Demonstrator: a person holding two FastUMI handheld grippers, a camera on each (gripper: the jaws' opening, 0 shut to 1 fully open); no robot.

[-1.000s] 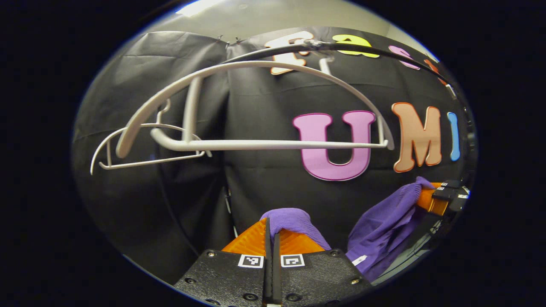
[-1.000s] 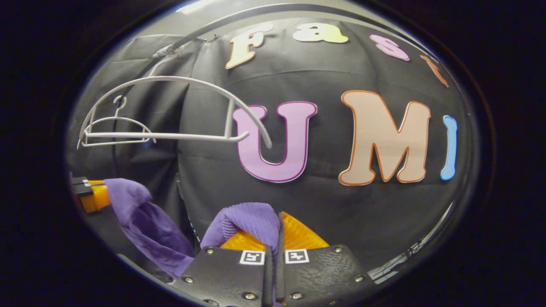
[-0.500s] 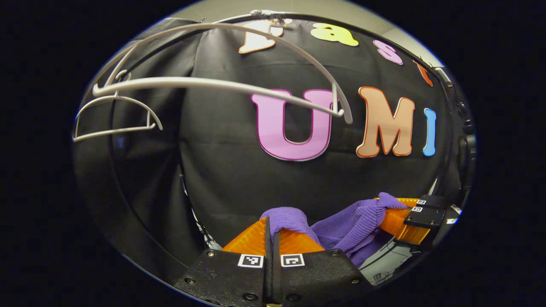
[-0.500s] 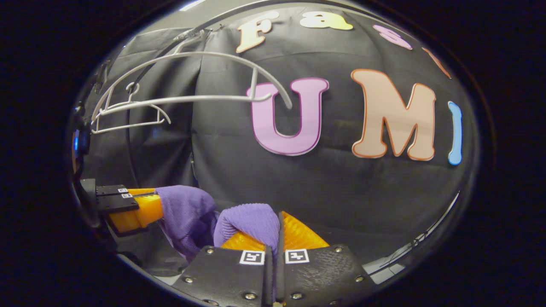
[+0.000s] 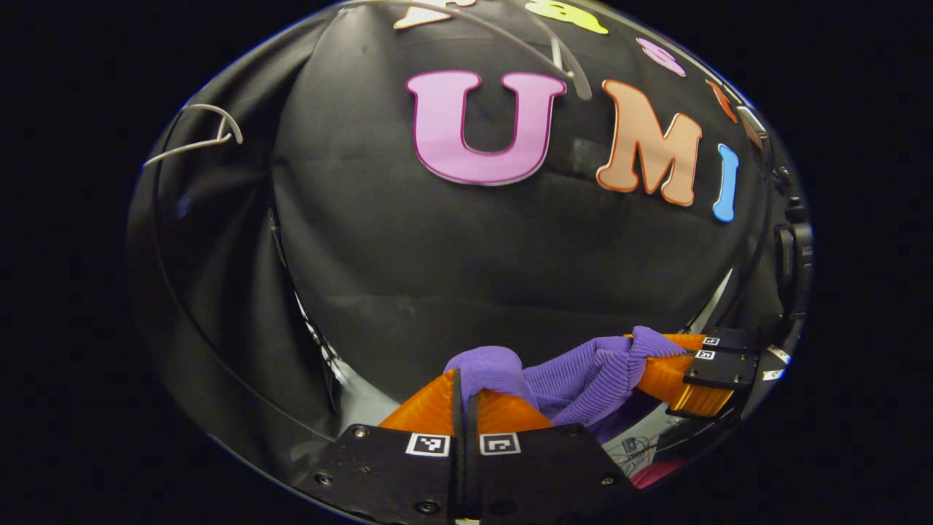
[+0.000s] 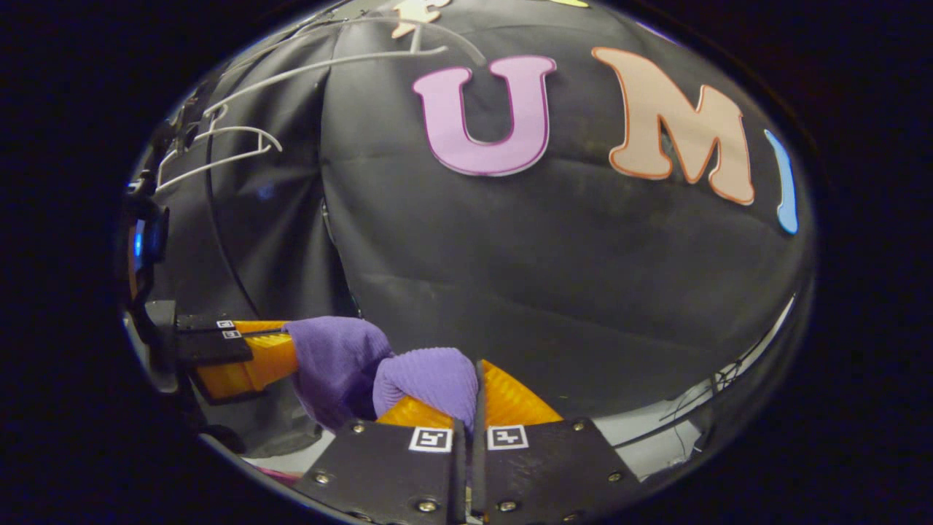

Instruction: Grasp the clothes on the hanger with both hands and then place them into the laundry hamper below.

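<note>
Between both hand-held grippers [image 5: 464, 397] [image 6: 466, 408]: purple garment [image 5: 576, 372], pinched.

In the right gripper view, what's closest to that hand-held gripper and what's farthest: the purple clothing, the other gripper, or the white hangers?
1. Purple clothing: pinched between the right hand-held gripper fingers.
2. Left hand-held gripper: lower left, gripping the same cloth.
3. White hangers: upper left, up by the wall.

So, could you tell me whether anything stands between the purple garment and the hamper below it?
Nothing visible does. The purple ribbed knit garment is off the white hangers, pinched by the left hand-held gripper and the right hand-held gripper. The hamper itself cannot be made out, so the path down stays unconfirmed.
</note>
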